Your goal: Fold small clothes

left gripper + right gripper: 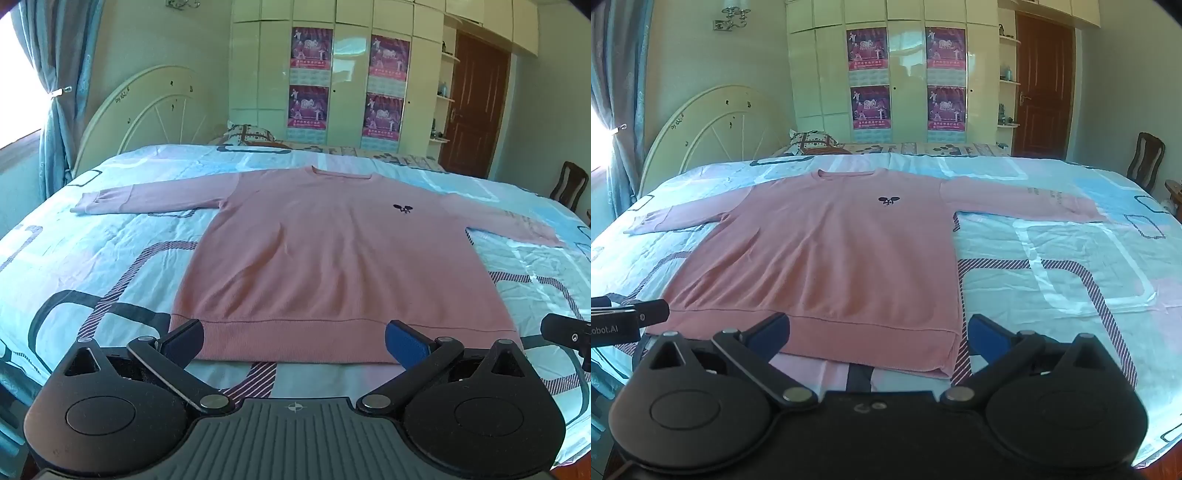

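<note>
Item: pink sweatshirt (314,258), laid flat and front-up on a bed (92,258) with a patterned blue sheet, both sleeves spread out to 9 and 3 o'clock, collar at 12 o'clock, small dark emblem (403,209) on the chest. Left gripper (293,341): fingers spread wide apart, holding nothing, poised at 6 o'clock over the ribbed hem. Right gripper (877,338): fingers likewise wide apart and empty, at 6 o'clock by the hem's right corner.
</note>
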`<move>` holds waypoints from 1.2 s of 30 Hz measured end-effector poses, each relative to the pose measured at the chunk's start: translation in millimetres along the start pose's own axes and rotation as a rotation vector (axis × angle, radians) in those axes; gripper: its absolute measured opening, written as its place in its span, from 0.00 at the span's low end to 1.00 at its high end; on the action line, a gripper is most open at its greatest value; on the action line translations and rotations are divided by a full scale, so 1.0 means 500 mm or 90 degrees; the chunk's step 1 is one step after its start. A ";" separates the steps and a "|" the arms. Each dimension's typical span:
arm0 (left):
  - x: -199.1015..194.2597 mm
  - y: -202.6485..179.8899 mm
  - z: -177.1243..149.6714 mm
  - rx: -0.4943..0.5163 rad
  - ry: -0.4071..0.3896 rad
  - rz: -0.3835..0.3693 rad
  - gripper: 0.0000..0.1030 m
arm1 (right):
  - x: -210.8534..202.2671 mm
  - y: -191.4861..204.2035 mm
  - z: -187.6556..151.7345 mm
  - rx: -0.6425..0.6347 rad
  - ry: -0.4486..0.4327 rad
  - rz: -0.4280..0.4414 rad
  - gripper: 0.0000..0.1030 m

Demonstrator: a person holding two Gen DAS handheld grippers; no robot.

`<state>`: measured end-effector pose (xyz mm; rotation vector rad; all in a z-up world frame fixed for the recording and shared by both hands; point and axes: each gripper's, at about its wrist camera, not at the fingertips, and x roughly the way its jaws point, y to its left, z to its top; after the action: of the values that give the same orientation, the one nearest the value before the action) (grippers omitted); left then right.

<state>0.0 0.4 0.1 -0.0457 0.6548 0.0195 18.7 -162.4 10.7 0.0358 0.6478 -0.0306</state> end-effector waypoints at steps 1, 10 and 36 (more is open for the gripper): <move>0.000 0.001 0.000 0.003 -0.001 0.000 1.00 | 0.001 0.001 0.001 -0.001 0.013 -0.003 1.00; 0.000 -0.004 0.015 0.010 0.002 0.005 1.00 | 0.004 0.004 -0.002 -0.001 0.008 0.000 1.00; -0.002 -0.009 0.001 0.015 0.000 0.012 1.00 | -0.001 0.003 -0.001 -0.001 0.006 0.003 1.00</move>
<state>-0.5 -3.8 1.1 -0.0169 0.6558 0.0306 18.2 -160.9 10.7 0.0361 0.6580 -0.0258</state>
